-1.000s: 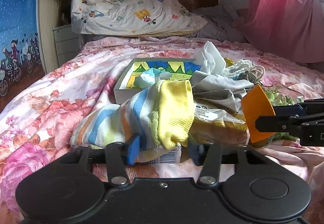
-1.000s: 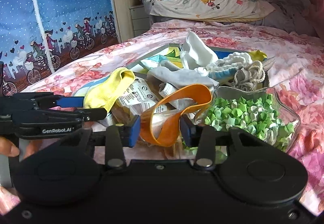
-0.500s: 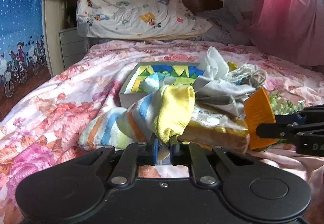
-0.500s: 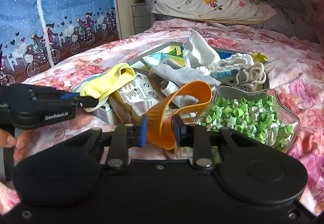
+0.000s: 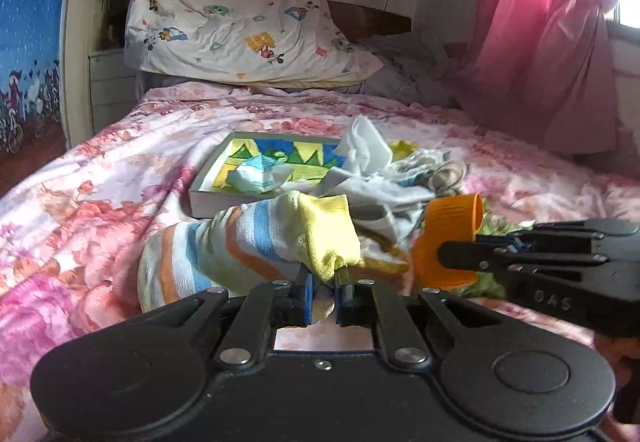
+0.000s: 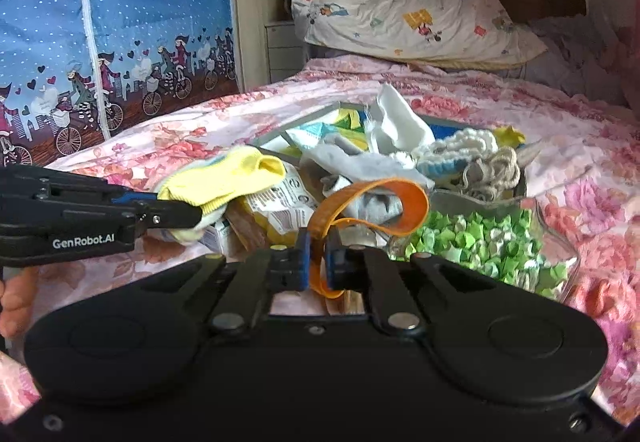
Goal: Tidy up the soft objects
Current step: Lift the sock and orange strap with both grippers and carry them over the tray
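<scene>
Two grippers are clamped at once, and that is the thing to manage; the left gripper (image 5: 323, 296) has its blue pads pinched on the yellow cuff of the striped sock (image 5: 248, 242), while the right gripper (image 6: 316, 262) is closed on one end of the orange band (image 6: 372, 202), whose loop stands up in front of it; both sit at the near edge of the heap on the floral bedspread (image 5: 100, 178). To my eye the step is lifting these two pieces clear, and I would raise the sock slowly, since its striped body drapes over a printed packet (image 6: 280, 210) and could drag it along; a straight upward pull, then away from the pile, looks safest. The band is springy, so a firm, steady grip matters or it may flick out. Just beyond lies the patterned box (image 5: 224, 182) with a white cloth (image 6: 396, 126), a grey sock (image 6: 360, 162) and a knitted piece (image 6: 456, 150) heaped on it; beside the right gripper a clear bowl of green paper stars (image 6: 492, 238) sits near enough to be knocked, so the band should swing away from it.
</scene>
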Demonstrator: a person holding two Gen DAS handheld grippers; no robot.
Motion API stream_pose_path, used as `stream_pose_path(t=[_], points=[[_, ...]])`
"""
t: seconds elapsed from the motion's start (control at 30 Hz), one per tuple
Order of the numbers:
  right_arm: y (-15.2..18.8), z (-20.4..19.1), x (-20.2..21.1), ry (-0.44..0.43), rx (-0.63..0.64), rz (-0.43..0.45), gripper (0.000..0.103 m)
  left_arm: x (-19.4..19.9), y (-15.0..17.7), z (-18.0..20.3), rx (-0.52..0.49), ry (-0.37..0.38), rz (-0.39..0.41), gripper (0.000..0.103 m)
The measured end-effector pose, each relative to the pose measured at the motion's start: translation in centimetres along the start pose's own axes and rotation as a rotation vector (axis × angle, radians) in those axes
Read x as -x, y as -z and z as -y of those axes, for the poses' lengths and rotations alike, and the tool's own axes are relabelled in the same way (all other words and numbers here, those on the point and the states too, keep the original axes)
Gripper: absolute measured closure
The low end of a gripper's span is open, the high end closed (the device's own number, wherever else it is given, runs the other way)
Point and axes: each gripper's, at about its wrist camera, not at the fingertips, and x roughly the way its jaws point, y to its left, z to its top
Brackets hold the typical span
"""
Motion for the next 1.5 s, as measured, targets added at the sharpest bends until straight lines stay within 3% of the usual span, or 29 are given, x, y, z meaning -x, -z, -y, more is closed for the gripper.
stream_pose_path(t=[0.43,0.6,0.83,1.13,1.3,1.5], points=[[-1.1,-0.7,1.6,-0.007,0.07,0.077,0.101,3.3,-2.0,-0.4,0.126,0.038,0.083,0.094],[-2.3,-0.4,1.8,-0.02,0.092,0.119,0.101,3.0,-5.1,0.5,0.127,0.032,0.094,0.094],[-5.1,2.1,1.1,-0.042,0.069,0.175,0.101,1.4,-12.2,1.9,0.073,0.016,0.127,0.094],[-9.6,7.2,-3.2,-0.028,0.028,0.218,0.101,-6.2,-20.1,3.6,0.082,-0.027,0.17,0.094],[-10.5,10.8,-6.4,-0.03,-0.115,0.24,0.101,-12.3,-21.8,5.0,0.067,-0.044,0.146,0.094],[-9.6,13.9,-9.5,-0.012,-0.22,0.195,0.101,-17.4,-22.3,6.4,0.08,-0.044,0.124,0.094]])
